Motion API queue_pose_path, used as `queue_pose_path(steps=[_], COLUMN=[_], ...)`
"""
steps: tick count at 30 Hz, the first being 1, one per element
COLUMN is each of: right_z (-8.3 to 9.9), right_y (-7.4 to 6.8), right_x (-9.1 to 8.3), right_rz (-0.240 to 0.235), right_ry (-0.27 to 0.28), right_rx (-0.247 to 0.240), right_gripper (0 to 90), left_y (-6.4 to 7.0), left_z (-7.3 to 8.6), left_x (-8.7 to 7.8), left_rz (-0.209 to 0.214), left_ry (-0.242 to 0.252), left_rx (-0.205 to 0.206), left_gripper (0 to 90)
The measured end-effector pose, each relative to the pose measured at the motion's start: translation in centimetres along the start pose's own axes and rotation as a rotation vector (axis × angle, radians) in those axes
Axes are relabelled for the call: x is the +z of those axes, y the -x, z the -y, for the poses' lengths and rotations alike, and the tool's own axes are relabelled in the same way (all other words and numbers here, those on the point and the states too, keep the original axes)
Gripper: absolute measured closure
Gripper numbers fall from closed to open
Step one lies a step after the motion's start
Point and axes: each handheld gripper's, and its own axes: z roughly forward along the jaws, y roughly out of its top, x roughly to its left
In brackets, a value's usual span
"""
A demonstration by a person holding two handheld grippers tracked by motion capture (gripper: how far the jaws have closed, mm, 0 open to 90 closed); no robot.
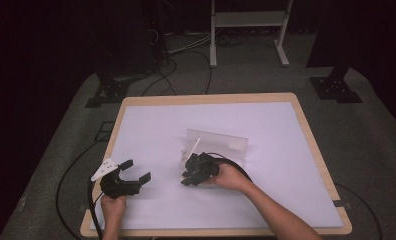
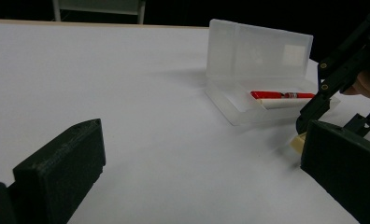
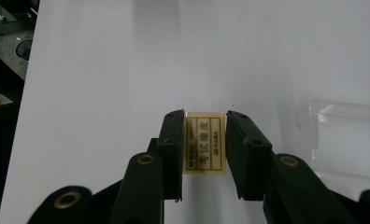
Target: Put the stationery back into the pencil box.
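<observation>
right gripper [image 3: 205, 154] clamped on a small cream eraser [image 3: 204, 142] with a printed label — jaws bear on its two long sides, low over the white table [image 1: 151, 125], just beside the open clear pencil case [image 2: 260, 74]. red pen [image 2: 282, 95] lies in the case tray. left gripper [image 2: 192, 177] idle, jaws wide apart, holding nothing. eraser looks light, slightly soft, grippy — flat-side hold seems secure; gentle squeeze should do.

Cream eraser [image 3: 205, 143], black print
</observation>
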Motion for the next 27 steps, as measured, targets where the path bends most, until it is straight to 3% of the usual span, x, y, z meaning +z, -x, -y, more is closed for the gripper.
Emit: queue_pose_path(steps=[27], right_z=[-0.4], right_y=[2.1], right_x=[-1.5], right_rz=[0.069], right_ry=[-0.007], right_rx=[0.019], right_gripper=[67.6], left_y=[0.0], left_z=[0.0], left_x=[0.0], left_rz=[0.001], left_ry=[0.002], left_rx=[0.004], left_gripper=[0.0])
